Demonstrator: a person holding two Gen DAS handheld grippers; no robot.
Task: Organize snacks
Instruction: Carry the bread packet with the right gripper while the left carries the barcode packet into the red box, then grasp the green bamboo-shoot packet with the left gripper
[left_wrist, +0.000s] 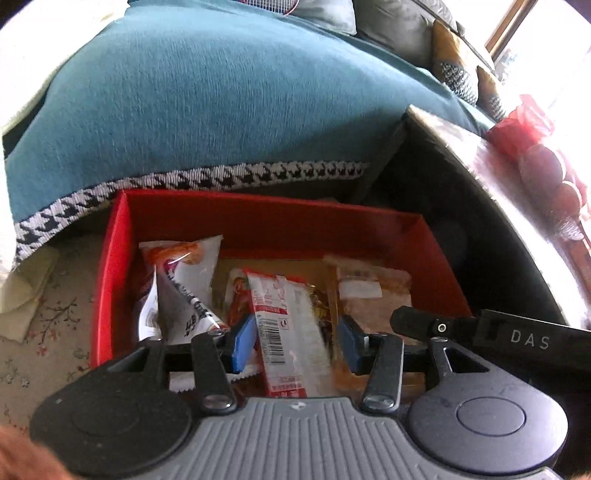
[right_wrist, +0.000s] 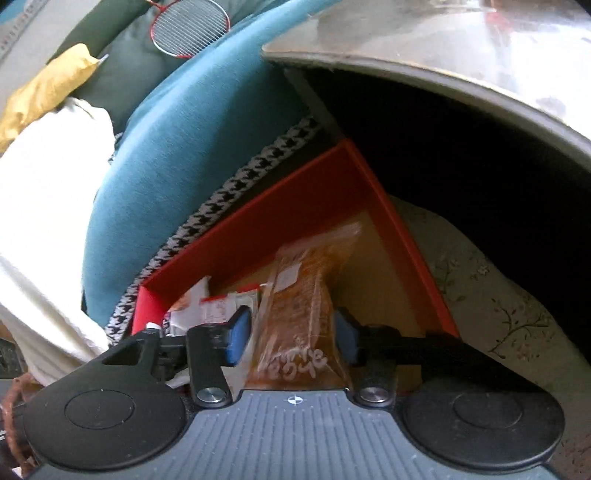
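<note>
Left gripper (left_wrist: 297, 341) hangs over the red box (left_wrist: 258, 216), jaws partly parted around the red-and-white barcode packet (left_wrist: 286, 332); one blue pad looks to touch the packet's edge at nine o'clock, the other stands off at three, so I cannot tell whether this is a real grip or the packet simply lies between them. That packet's long axis runs from about eleven to five o'clock, straight down the gap. Over to the right gripper (right_wrist: 293, 338): jaws stand wide with the clear brown snack bag (right_wrist: 299, 295) lying between them, neither pad pressing it, so nothing is held there. The bag stretches away toward twelve, tilting to one o'clock, inside the box, whose far corner sits near twelve in the right wrist view. A white pouch (left_wrist: 184, 280) rests at ten o'clock of the left gripper. My read: both packets are already in the box, each aligned with its own claw, so the next move depends on the left jaws letting go or lifting clear.
</note>
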